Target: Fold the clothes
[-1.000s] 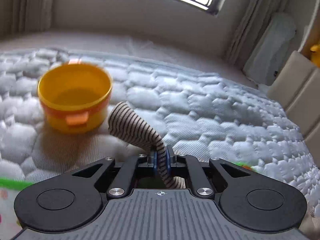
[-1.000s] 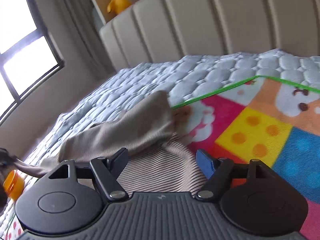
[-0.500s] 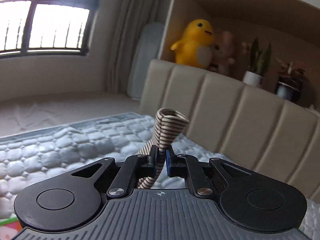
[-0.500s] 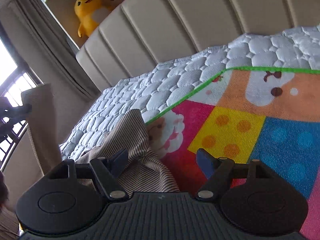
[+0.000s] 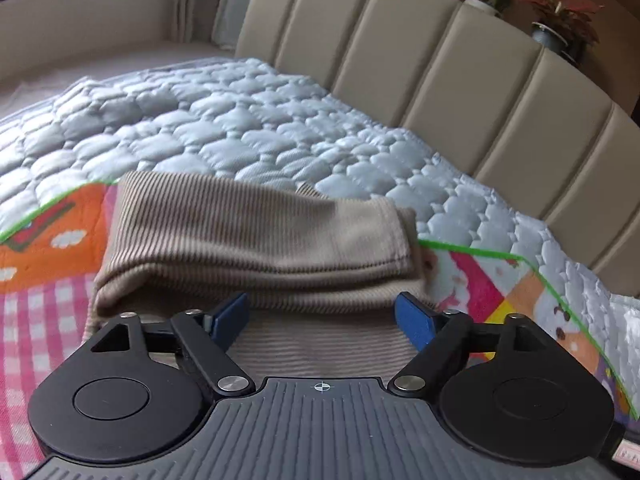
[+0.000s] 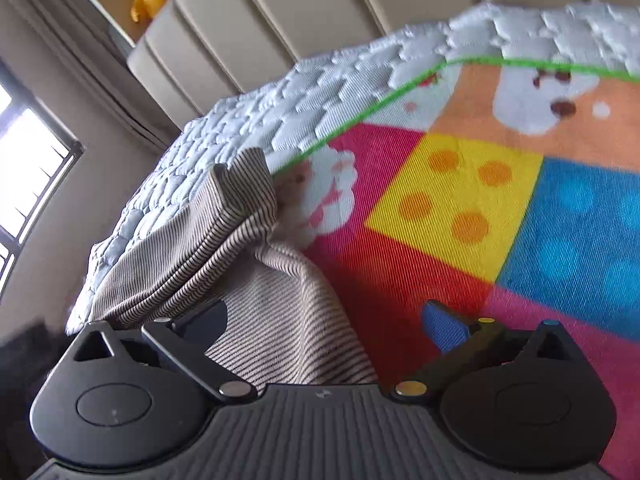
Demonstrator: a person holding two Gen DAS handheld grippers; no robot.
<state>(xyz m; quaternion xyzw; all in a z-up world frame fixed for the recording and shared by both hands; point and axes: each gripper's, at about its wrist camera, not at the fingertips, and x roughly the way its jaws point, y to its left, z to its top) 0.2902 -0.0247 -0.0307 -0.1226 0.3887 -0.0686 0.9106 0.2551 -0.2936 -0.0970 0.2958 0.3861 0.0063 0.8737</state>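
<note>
Left wrist: striped garment [image 5: 256, 236] folded at mat edge [image 5: 472, 250], quilt [image 5: 240, 120] beyond.

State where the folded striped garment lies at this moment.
In the left wrist view the striped garment lies folded on the colourful play mat, near the mat's green edge beside the quilted mattress, just ahead of the open left tool.

Bedroom: quilted mattress [image 5: 248, 128], padded headboard [image 5: 460, 76]

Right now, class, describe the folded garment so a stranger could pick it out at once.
Find the bed's pale quilted mattress before the beige padded headboard. A bright patchwork mat lies on it. At that mat's green-trimmed corner sits the striped garment, the only beige, finely ribbed cloth there.
</note>
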